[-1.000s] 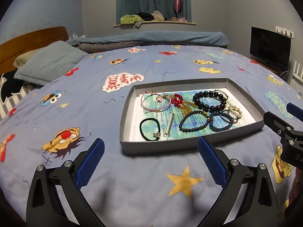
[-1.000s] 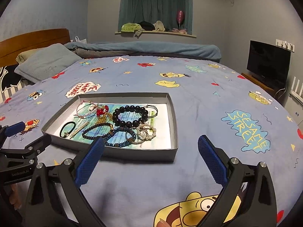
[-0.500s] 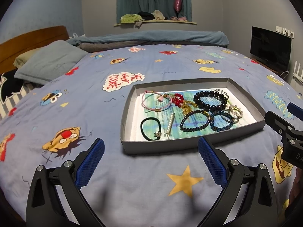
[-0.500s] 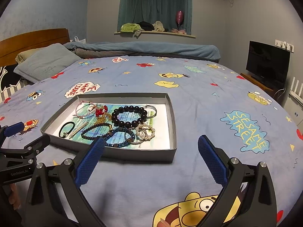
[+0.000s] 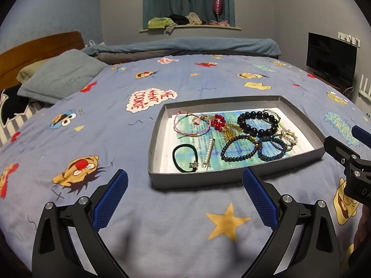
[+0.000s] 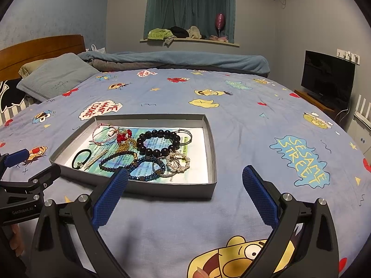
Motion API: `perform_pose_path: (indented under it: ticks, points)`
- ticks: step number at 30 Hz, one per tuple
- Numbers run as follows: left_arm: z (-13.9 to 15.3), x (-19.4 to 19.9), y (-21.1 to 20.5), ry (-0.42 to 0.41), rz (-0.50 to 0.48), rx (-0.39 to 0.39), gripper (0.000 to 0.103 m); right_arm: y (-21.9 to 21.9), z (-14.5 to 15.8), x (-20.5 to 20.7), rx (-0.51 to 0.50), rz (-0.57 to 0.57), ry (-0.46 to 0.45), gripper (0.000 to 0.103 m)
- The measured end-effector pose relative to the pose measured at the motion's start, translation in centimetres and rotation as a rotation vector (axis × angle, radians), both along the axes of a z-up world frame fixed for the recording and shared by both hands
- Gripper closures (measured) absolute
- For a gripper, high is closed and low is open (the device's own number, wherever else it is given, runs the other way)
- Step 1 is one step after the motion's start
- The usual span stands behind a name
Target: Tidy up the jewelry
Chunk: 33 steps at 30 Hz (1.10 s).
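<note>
**Two open hand-held grippers over a tray of jewelry on the bed**

Left wrist view: the left hand-held gripper (image 5: 185, 195) hangs above the bed (image 5: 116, 139) with its blue-padded fingers (image 5: 110, 199) spread wide and nothing between them. Just beyond it lies a shallow grey tray (image 5: 208, 178) on the cartoon-print bedspread. Inside, on a printed paper liner, sit a black hair tie (image 5: 185, 154) near the front left corner, a pearl hair clip (image 5: 209, 154) just beside it, a pink cord bracelet (image 5: 191, 124) at the back left, a red bead charm (image 5: 218, 122), a large black bead bracelet (image 5: 258, 123), a dark blue bead bracelet (image 5: 238, 148) and a pearl bracelet (image 5: 288, 136) toward the right. The right hand-held gripper (image 5: 347, 153) shows at the right edge, beside the tray's right end.

Right wrist view: the right hand-held gripper (image 6: 185, 194) is likewise wide open and empty, its left pad overlapping the tray's (image 6: 162, 188) front wall in the picture. The black bead bracelet (image 6: 158, 143) lies mid-tray, the pearl one (image 6: 178, 162) to its right front, the hair tie (image 6: 81, 158) at the left end. The left hand-held gripper (image 6: 25, 171) appears at the left edge. A pillow (image 6: 55, 76), a folded blanket (image 6: 176, 60) and a television (image 6: 328, 78) stand further off.
</note>
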State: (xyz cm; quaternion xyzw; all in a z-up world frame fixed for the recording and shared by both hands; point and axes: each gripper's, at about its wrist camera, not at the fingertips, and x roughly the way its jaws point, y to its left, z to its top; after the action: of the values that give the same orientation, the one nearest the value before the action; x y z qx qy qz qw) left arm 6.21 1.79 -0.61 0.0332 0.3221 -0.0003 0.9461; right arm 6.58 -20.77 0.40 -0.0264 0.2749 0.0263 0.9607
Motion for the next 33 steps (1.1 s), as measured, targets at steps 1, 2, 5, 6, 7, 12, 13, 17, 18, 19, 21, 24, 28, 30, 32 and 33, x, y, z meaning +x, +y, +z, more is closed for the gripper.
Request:
perform_pose_path:
  ticks: [1,2,5,6,7,12,13,17,18,19,21,24,28,30,32,33]
  points:
    - [0.02,-0.04,0.05,0.0,0.0,-0.002,0.005,0.0,0.02,0.07,0.0,0.0,0.002,0.005]
    - [0.02,-0.03,0.03,-0.001,-0.001,-0.001,0.005,-0.02,0.03,0.04,0.001,0.0,0.002,0.005]
    - [0.02,0.0,0.02,-0.001,-0.001,-0.001,0.005,-0.04,0.0,0.02,0.0,0.001,0.001,0.005]
    - [-0.01,0.01,-0.03,0.001,-0.002,0.0,0.005,-0.04,0.0,0.04,0.0,0.0,0.0,0.005]
    - [0.02,-0.02,0.02,0.0,-0.001,0.0,0.005,-0.05,0.0,0.02,0.0,-0.001,-0.001,0.005]
    - [0.0,-0.01,0.01,0.0,-0.001,-0.002,0.005,-0.01,0.0,0.08,0.0,-0.001,-0.001,0.005]
    - [0.01,-0.02,0.02,0.0,-0.001,-0.001,0.005,-0.01,-0.01,0.07,0.0,-0.001,0.0,0.005]
    - [0.02,-0.02,0.03,-0.001,-0.001,-0.001,0.005,0.0,0.0,0.06,-0.001,-0.001,-0.001,0.005]
    - [0.01,-0.02,0.04,-0.001,-0.001,-0.002,0.005,-0.01,-0.01,0.06,-0.001,-0.002,-0.001,0.005]
    - [0.02,-0.02,0.03,-0.001,0.0,-0.003,0.005,-0.05,0.0,0.01,-0.001,-0.002,-0.003,0.005]
    - [0.0,-0.03,-0.01,-0.001,-0.001,-0.001,0.005,-0.05,-0.04,-0.02,-0.002,-0.001,0.0,0.005]
    - [0.03,-0.01,0.02,0.0,-0.002,-0.002,0.005,-0.11,-0.04,-0.02,-0.001,-0.001,0.001,0.005]
    - [-0.13,-0.04,-0.02,0.005,-0.005,0.002,0.005,-0.17,0.0,0.0,-0.001,-0.001,0.002,0.005]
    - [-0.15,-0.03,-0.02,0.004,-0.005,0.0,0.005,-0.19,0.02,-0.06,-0.001,0.0,0.002,0.005]
    - [-0.15,-0.02,-0.02,0.004,-0.005,0.001,0.005,-0.1,0.04,0.03,-0.001,0.0,0.003,0.005]
    - [-0.18,0.02,-0.03,0.005,-0.005,-0.001,0.005,-0.08,0.01,0.07,-0.001,0.001,0.005,0.005]
